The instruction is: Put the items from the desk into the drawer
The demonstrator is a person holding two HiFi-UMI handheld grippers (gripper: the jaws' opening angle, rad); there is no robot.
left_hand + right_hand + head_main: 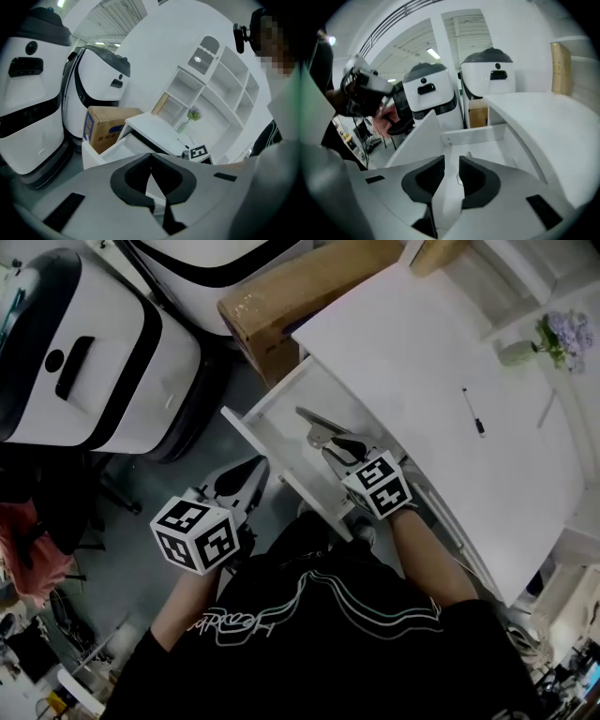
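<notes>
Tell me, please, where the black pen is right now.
In the head view, the black pen lies on the white desk at the right, apart from the open drawer; the flower vase stands up and right of it.

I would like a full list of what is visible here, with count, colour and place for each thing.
desk: 1, white, right side
drawer: 1, white, pulled open from the desk
pen: 1, black, on the desk
vase of flowers: 1, purple blooms, desk's far corner
cardboard box: 1, brown, on the floor beyond the drawer
machines: 2, white and black, left
left hand-held gripper: 1, grey, shut, empty
right hand-held gripper: 1, grey, open, over the drawer
</notes>
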